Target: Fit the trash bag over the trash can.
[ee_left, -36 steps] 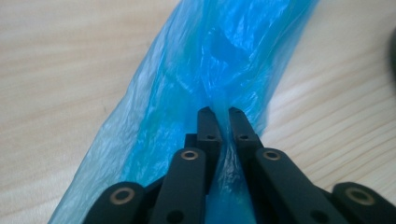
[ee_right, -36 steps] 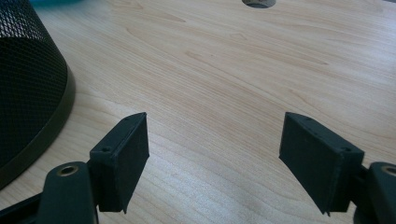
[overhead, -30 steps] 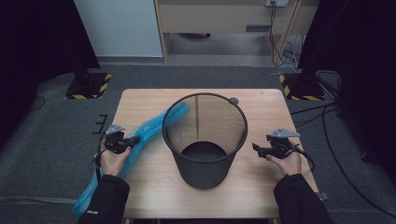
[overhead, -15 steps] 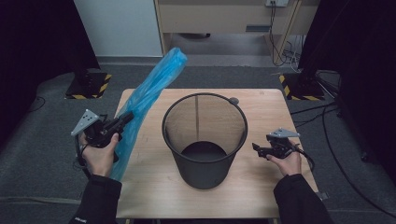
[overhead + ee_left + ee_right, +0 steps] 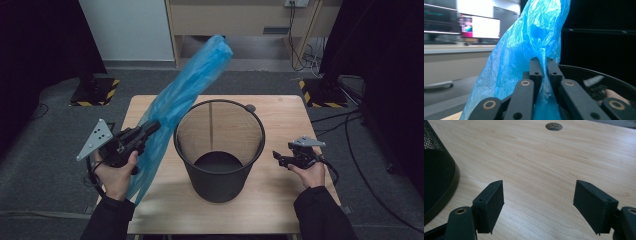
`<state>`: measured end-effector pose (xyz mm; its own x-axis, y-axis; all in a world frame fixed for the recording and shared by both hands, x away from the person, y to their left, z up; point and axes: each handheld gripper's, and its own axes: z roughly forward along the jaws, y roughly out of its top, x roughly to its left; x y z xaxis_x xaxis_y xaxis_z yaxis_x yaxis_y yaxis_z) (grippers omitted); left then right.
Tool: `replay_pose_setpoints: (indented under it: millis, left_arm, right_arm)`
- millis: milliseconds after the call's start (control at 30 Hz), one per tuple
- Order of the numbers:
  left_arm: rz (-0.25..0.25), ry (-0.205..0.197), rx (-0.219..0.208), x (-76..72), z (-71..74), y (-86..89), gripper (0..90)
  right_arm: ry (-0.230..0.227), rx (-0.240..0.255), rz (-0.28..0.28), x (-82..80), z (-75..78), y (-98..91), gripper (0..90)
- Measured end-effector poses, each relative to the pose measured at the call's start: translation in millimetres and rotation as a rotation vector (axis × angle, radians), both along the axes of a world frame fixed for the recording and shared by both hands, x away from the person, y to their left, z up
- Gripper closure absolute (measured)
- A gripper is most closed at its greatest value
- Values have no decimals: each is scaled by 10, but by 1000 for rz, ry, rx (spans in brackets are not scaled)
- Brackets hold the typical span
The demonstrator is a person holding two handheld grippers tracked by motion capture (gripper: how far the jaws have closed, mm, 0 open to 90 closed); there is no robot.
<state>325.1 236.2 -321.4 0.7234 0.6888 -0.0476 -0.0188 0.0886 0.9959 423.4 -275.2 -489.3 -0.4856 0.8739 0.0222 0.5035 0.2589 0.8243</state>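
A long blue plastic bag (image 5: 190,85) rises in a slant from my left gripper (image 5: 152,126) up over the far rim of the black mesh waste bin (image 5: 220,170), and its lower end hangs down beside my left hand. In the left gripper view the jaws pinch a fold of the bag (image 5: 529,37) at my left gripper (image 5: 543,60); they have just been opening a little, with the film still caught between them. My right gripper (image 5: 276,156) rests to the right of the bin, open. Only bare table lies between the pads of my right gripper (image 5: 539,195).
The bin stands in the middle of the light wooden table (image 5: 280,115), which has a round cable hole (image 5: 250,107) behind it. The bin's rim (image 5: 599,71) lies just past the left jaws. Its mesh wall (image 5: 436,170) is left of the right jaws. Dark floor surrounds the table.
My left hand has lifted and drawn back to the left, swinging the blue bag up from the table's left side until it stands high over the bin. The right hand has stayed put.
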Motion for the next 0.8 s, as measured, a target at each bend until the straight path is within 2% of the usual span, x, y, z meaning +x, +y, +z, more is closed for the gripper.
replay_pose_setpoints:
  millis: [167, 233, 300, 333, 400, 433, 500, 533, 567, 633, 733, 800]
  left_arm:
    - [-32, 28, 69, 24, -80, -149, 812]
    - [-44, 45, 83, 52, -123, -173, 807]
    - [-48, 52, 91, 65, -141, -180, 794]
    - [-65, 62, 96, 81, -167, -200, 780]
    - [-61, 58, 113, 82, -177, -214, 772]
    - [-64, 61, 121, 86, -181, -230, 746]
    - [-69, 62, 122, 91, -183, -243, 711]
    - [-69, 63, 129, 96, -184, -259, 694]
    - [-72, 67, 127, 98, -184, -264, 679]
    - [-70, 67, 121, 104, -186, -273, 648]
    - [-42, 60, 123, 106, -188, -283, 533]
    - [-25, 56, 107, 110, -190, -286, 472]
  right_arm:
    - [-23, 23, -19, -7, 42, -26, 251]
    - [-54, 49, -27, -15, 93, -36, 255]
    - [-64, 63, -32, -22, 119, -37, 256]
    - [-124, 111, -35, -43, 233, -46, 263]
    - [-130, 120, -36, -54, 266, -49, 266]
    - [-191, 184, -29, -85, 403, -35, 283]
    - [-208, 192, -26, -99, 456, -36, 288]
    - [-260, 252, -21, -137, 617, -21, 310]
    - [-285, 278, -21, -156, 688, -19, 320]
    - [-319, 316, -10, -184, 815, -18, 333]
    - [-375, 378, 18, -231, 1045, 16, 349]
    - [-424, 396, 48, -272, 1190, 66, 353]
